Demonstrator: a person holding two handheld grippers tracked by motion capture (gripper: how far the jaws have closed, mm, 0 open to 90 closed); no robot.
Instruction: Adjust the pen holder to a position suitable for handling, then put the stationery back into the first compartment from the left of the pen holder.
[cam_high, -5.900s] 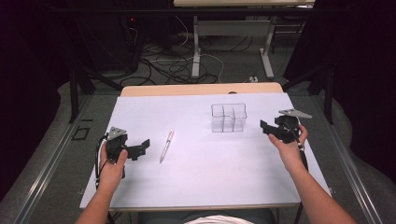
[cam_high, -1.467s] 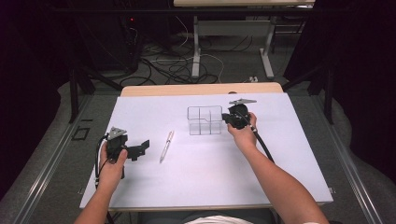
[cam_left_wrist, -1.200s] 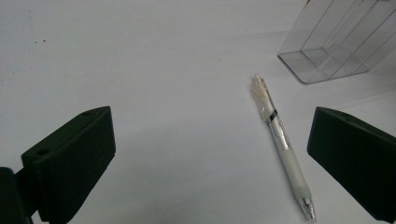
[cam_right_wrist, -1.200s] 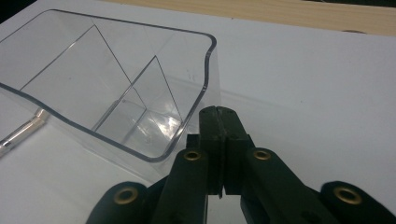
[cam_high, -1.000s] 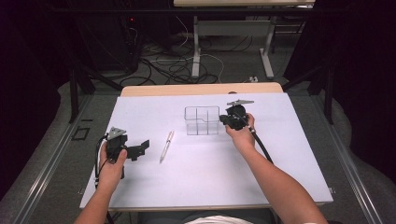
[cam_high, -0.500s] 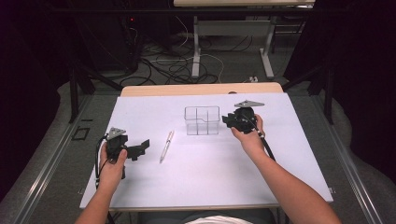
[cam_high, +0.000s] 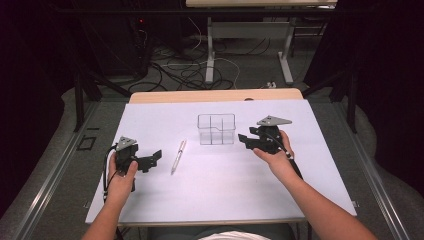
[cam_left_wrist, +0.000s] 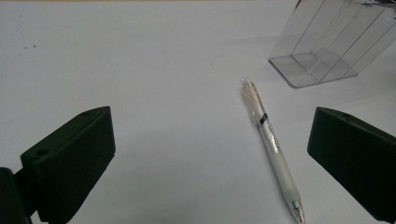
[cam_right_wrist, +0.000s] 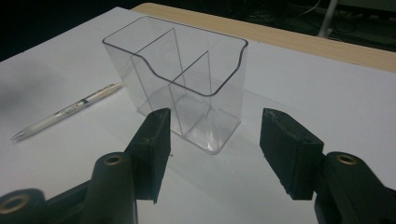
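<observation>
The clear plastic divided box (cam_high: 216, 129) stands mid-table, just beside the right gripper (cam_high: 248, 140), whose empty jaws have just been opening. A white pen (cam_high: 178, 156) lies between box and wide-open left gripper (cam_high: 154, 158).

White tabletop (cam_high: 220, 190) with a wooden far edge (cam_high: 215, 95). Beyond it, tangled cables (cam_high: 185, 70) across grey floor (cam_high: 250, 75), beside white table legs (cam_high: 210, 55).

Clear organizer (cam_right_wrist: 182, 88) beyond parted jaws
</observation>
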